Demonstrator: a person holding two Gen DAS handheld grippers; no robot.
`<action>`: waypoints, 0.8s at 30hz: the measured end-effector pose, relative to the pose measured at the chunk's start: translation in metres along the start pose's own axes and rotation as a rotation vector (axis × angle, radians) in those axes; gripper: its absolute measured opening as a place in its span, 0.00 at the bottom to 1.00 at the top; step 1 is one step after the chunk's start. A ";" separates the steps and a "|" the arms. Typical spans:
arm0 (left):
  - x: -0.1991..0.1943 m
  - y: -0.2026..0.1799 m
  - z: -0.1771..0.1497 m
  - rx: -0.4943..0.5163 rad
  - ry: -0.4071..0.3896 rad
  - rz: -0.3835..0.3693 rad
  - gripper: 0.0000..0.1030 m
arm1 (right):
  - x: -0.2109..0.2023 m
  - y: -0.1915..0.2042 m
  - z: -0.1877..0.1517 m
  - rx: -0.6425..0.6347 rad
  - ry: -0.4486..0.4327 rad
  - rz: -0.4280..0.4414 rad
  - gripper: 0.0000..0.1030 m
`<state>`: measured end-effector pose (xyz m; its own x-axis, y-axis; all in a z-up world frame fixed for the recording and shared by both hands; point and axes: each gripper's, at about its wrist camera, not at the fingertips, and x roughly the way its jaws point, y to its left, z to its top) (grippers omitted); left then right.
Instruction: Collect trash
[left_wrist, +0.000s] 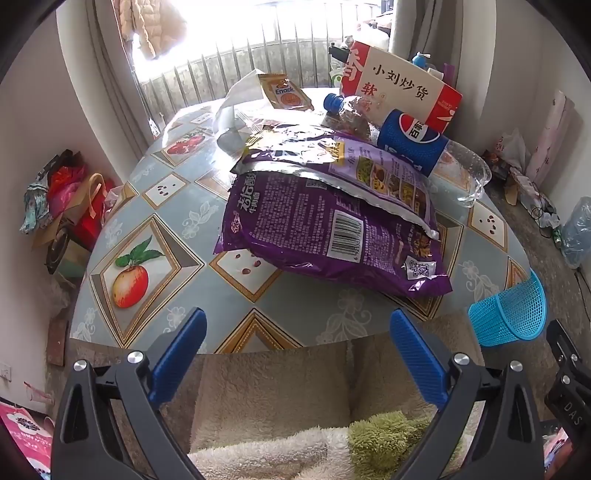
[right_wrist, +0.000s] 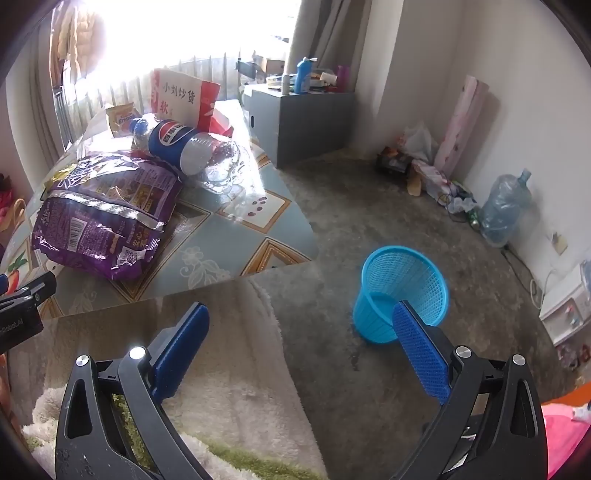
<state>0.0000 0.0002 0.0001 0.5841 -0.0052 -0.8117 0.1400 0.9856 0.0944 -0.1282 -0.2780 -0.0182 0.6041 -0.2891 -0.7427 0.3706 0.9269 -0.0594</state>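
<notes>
Two purple snack bags (left_wrist: 332, 218) (right_wrist: 99, 214) lie stacked on the patterned table (left_wrist: 155, 206). Behind them an empty Pepsi bottle (left_wrist: 417, 144) (right_wrist: 192, 151) lies on its side, with a small orange wrapper (left_wrist: 286, 94) (right_wrist: 120, 120), a clear plastic bag (left_wrist: 229, 110) and a red-and-white box (left_wrist: 399, 85) (right_wrist: 184, 98) further back. A blue mesh basket (right_wrist: 400, 293) (left_wrist: 508, 312) stands on the floor right of the table. My left gripper (left_wrist: 297, 328) hangs open over the table's near edge, short of the bags. My right gripper (right_wrist: 301, 323) is open above the floor, its right finger (right_wrist: 421, 354) overlapping the basket.
A fluffy beige and green cloth (left_wrist: 280, 417) (right_wrist: 229, 387) lies below both grippers. Bags and boxes (left_wrist: 66, 206) pile up left of the table. A grey cabinet (right_wrist: 299, 118), a large water jug (right_wrist: 504, 206) and floor clutter (right_wrist: 424, 170) line the far wall.
</notes>
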 end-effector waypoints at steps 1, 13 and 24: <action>0.000 0.000 0.000 0.000 0.001 0.000 0.95 | 0.000 0.000 0.000 0.000 -0.004 0.000 0.92; -0.001 0.001 -0.001 0.000 -0.004 0.006 0.95 | 0.000 0.001 0.000 0.001 0.003 0.006 0.92; 0.001 0.005 0.001 -0.001 0.007 0.008 0.95 | 0.001 0.004 0.002 -0.001 0.009 0.015 0.92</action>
<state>0.0028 0.0051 0.0002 0.5792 0.0035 -0.8152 0.1346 0.9859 0.0998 -0.1249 -0.2746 -0.0180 0.6036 -0.2728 -0.7492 0.3608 0.9314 -0.0484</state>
